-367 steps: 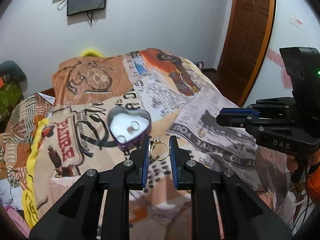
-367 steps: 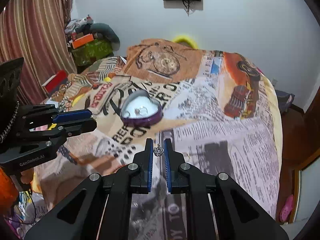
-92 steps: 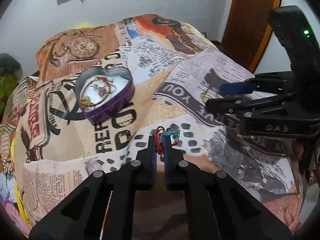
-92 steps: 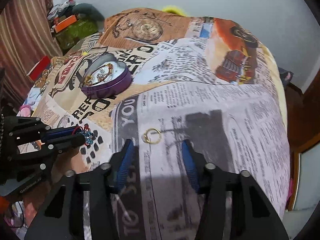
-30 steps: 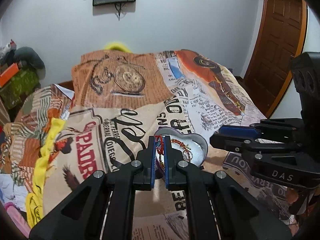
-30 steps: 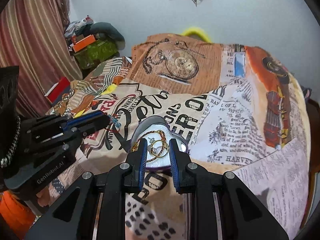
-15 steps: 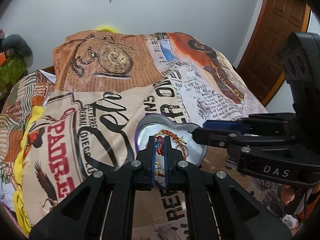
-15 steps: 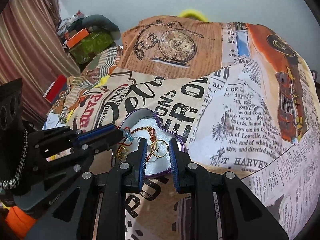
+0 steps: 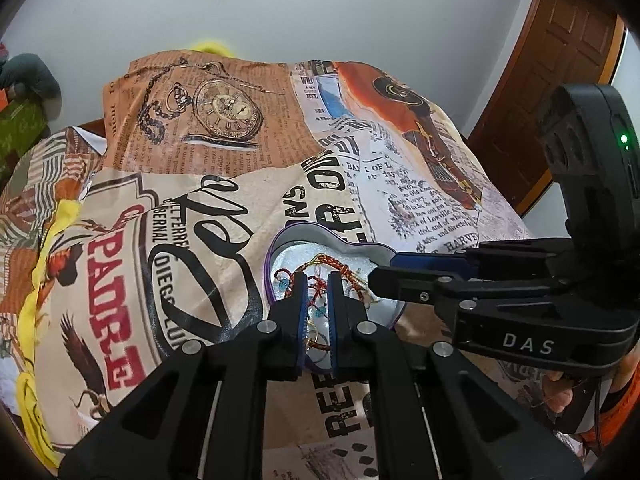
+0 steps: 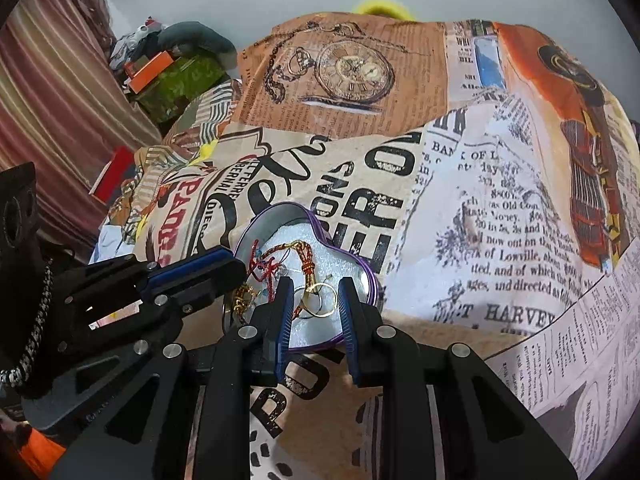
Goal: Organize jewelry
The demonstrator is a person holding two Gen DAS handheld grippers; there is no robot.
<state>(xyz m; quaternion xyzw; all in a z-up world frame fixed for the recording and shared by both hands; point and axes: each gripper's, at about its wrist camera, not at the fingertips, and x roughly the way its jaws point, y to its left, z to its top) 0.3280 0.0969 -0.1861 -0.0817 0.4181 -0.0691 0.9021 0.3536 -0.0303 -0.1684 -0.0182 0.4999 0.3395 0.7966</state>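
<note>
A purple heart-shaped tin (image 9: pixel 280 248) (image 10: pixel 264 220) with a white lining sits on the printed bedspread. It holds several pieces: a red-and-gold cord bracelet (image 10: pixel 306 258), a gold chain (image 10: pixel 240 300) and a gold ring (image 10: pixel 322 300). My left gripper (image 9: pixel 316 280) is slightly open over the tin, with the red beaded bracelet (image 9: pixel 314 296) lying loose between its fingers. My right gripper (image 10: pixel 314 286) is open just above the tin, with the gold ring lying between its fingers.
The bedspread (image 9: pixel 208 184) covers a bed. Clutter and boxes (image 10: pixel 160 68) and a striped curtain (image 10: pixel 52 80) stand at the left. A wooden door (image 9: pixel 560 60) is at the right. A monitor hangs on the far wall.
Both grippers have come down onto the tin and opened. The left has let go of the red beaded bracelet and the right has let go of the gold ring, both into the tin.
</note>
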